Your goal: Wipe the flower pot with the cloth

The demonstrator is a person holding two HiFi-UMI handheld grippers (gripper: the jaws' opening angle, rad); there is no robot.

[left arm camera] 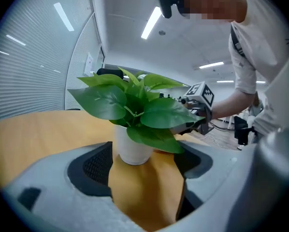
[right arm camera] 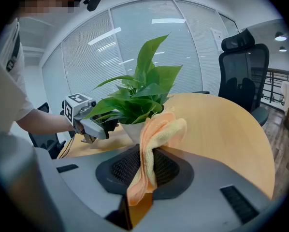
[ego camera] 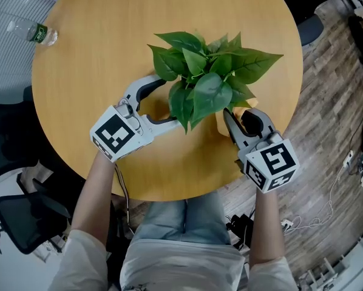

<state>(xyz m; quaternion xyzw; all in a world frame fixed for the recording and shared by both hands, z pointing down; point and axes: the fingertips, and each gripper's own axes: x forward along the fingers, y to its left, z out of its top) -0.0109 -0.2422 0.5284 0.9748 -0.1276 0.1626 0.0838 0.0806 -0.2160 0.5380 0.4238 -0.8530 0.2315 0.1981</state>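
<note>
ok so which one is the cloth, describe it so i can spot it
On the round wooden table stands a white flower pot with a leafy green plant. Right beside that pot, the right gripper has its jaws shut on the cloth. It is soft and fuzzy, peach-orange and yellow, unlike the hard pot and glossy leaves.

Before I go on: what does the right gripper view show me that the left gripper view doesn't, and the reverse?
Only the right gripper view: the orange cloth pinched in the right gripper's jaws, its top end apparently up against the pot; a black office chair in the background.
Only the left gripper view: the left gripper's jaws standing open over bare table, nothing held, the pot just ahead of them.
Both: the leafy plant, the white pot, the table, and the opposite gripper beyond the leaves.
</note>
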